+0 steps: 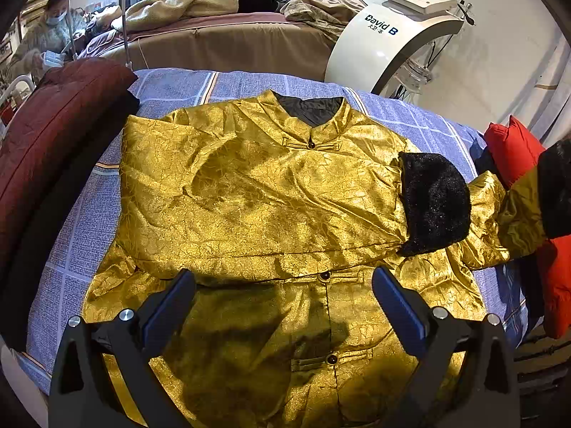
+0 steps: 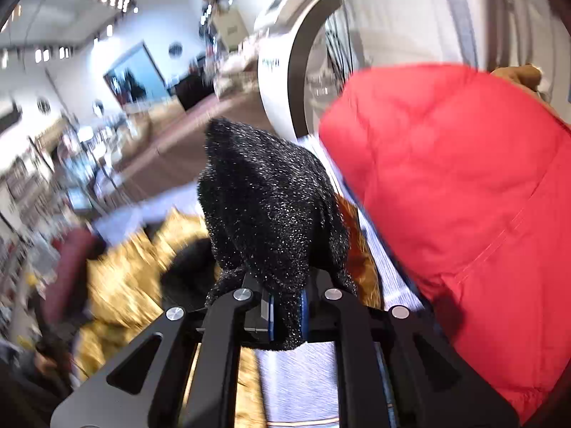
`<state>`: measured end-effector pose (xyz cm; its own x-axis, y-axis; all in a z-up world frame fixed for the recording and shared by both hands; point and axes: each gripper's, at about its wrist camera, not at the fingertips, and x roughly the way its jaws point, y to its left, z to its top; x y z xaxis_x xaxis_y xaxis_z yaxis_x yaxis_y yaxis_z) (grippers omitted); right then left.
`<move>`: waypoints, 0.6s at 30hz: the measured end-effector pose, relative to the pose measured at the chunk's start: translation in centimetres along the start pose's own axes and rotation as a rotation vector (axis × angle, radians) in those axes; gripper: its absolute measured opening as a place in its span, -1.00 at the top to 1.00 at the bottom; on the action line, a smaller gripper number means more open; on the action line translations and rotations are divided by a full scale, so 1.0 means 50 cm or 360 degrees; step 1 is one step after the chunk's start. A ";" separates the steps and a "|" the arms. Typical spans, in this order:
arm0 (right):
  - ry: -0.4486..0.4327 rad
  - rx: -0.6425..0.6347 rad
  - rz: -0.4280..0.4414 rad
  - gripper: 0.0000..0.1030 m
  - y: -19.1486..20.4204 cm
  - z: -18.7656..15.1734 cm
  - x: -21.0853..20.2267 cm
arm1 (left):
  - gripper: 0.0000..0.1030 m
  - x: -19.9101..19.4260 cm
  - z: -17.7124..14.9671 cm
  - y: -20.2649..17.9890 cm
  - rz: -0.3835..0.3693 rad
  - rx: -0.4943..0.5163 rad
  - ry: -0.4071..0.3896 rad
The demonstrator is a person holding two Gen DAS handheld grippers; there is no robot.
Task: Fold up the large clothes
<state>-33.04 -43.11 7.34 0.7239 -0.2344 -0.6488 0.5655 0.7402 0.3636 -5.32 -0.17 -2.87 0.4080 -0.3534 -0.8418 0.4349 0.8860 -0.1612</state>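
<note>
One sleeve [image 1: 249, 192] already folded across jacket [image 1: 321, 321]. Right gripper [image 2: 285, 317] clamped on other cuff [image 2: 267, 207], lifted beside red coat [image 2: 464, 196]. Left gripper [image 1: 283, 303] open above hem; body folds remaining.

Both the left gripper [image 1: 283, 306] and right gripper [image 2: 285, 315] have black frames, silver screws, blue-padded jaws.

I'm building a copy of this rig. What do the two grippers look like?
Both look alike. The left gripper has black angular arms with triangular cut-outs, round silver bolt heads at the joints, and flat ribbed blue pads on the fingers. The right gripper shows the same black frame, silver bolts and blue pad edges. No cables, markings or sleeves are visible.
</note>
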 end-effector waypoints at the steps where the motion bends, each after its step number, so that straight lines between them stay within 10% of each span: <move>1: -0.0053 0.0054 0.0022 0.80 0.000 0.019 -0.027 | -0.88 -0.001 0.000 0.003 -0.0003 -0.0001 -0.0002; 18: -0.0374 0.0725 0.0188 0.82 -0.104 0.050 -0.244 | -0.88 -0.011 0.045 -0.070 0.0035 0.0348 -0.0055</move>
<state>-43.81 -45.69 15.03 0.8326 -0.3395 -0.4377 0.5514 0.4331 0.7130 -5.26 -3.76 -0.66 0.4449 -0.3479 -0.8253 0.5878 0.8087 -0.0241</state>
